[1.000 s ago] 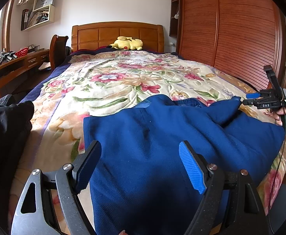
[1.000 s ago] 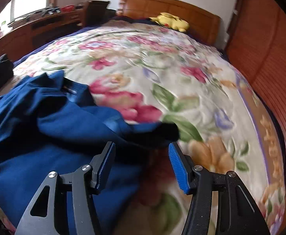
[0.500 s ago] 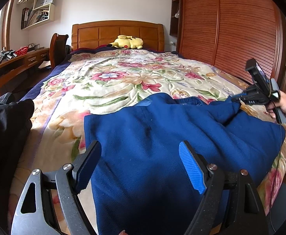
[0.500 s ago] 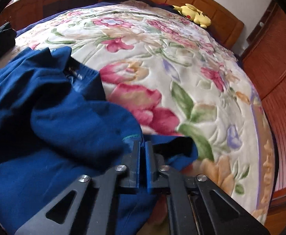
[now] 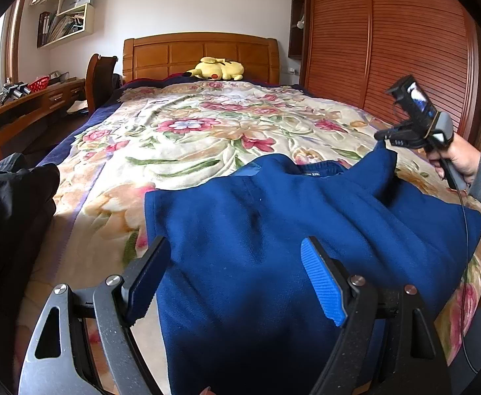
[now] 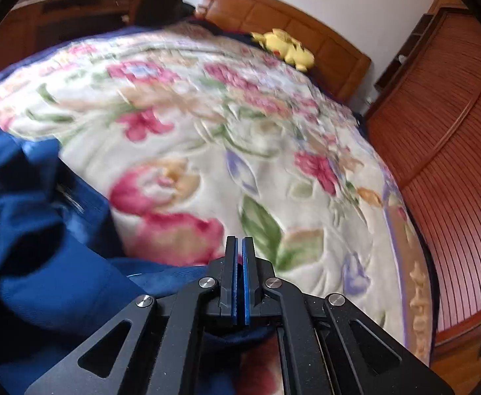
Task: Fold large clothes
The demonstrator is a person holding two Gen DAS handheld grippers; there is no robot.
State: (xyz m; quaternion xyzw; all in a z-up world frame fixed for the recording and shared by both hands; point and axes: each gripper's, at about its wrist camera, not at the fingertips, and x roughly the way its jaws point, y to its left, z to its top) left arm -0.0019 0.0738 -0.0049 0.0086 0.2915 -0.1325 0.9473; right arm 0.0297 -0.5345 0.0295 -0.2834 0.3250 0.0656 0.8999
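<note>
A large dark blue sweatshirt [image 5: 273,230] lies on the floral bedspread [image 5: 187,138] at the foot of the bed. My left gripper [image 5: 230,276] is open and empty, hovering over the sweatshirt's near left part. My right gripper [image 6: 239,279] is shut on a fold of the sweatshirt [image 6: 36,263], likely a sleeve, and lifts it off the bed. In the left wrist view the right gripper [image 5: 385,136] holds that blue cloth raised at the right side of the bed, above the collar area [image 5: 319,169].
A yellow plush toy [image 5: 215,68] lies by the wooden headboard [image 5: 201,53]. Black clothing [image 5: 10,217] is piled at the bed's left edge. A desk [image 5: 26,105] and chair stand left; a slatted wooden wardrobe [image 5: 388,49] lines the right.
My right gripper closed on the sweatshirt's fold and has lifted it upward and toward the headboard. My left gripper has stayed open in place.
</note>
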